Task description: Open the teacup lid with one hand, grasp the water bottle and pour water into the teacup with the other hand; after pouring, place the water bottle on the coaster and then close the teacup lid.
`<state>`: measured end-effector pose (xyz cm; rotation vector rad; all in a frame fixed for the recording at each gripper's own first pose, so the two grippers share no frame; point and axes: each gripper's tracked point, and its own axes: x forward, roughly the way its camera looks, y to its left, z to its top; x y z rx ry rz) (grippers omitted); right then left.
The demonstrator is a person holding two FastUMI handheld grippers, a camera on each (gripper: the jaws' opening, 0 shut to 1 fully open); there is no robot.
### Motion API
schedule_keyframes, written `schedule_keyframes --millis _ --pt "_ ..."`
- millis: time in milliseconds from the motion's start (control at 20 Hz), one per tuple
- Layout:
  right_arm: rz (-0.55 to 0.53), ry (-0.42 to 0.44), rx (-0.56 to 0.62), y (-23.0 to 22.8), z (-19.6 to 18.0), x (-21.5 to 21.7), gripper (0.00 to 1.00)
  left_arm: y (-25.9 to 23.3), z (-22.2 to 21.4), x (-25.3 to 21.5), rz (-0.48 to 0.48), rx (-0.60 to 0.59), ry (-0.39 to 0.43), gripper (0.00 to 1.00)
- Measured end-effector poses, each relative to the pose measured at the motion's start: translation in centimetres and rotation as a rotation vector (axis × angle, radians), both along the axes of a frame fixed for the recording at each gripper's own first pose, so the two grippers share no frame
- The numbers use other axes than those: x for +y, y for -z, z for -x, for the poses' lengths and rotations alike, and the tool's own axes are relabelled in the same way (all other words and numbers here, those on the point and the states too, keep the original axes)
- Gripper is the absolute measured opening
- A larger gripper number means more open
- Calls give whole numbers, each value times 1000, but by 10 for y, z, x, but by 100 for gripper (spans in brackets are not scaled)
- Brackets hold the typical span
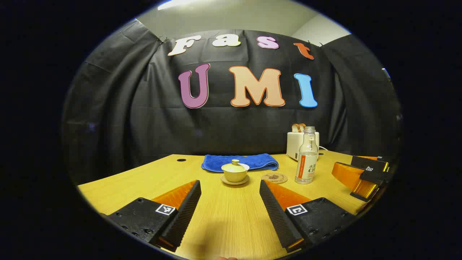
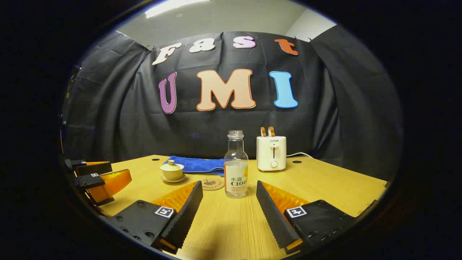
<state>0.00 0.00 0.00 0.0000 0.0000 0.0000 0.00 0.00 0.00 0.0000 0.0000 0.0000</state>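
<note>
Teacup (image 1: 235,172) ahead of spread left tongs (image 1: 230,200), water bottle (image 2: 235,167) ahead of spread right tongs (image 2: 229,202)

A pale cream teacup (image 1: 235,172) with matching lid (image 1: 235,166) and saucer (image 1: 234,181) sits on a yellow wood-grain table (image 1: 231,213) before a bright blue towel (image 1: 240,161) — beside a brown patterned coaster (image 1: 274,178), a clear water bottle (image 2: 235,169) with a white-and-orange label, and a cream toaster (image 2: 271,153).
</note>
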Motion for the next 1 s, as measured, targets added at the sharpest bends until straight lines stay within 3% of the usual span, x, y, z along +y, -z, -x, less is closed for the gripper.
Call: schedule_keyframes --millis 1000 --pt "1 -2 0 0 1 -1 95 0 1 -1 1 0 19 96"
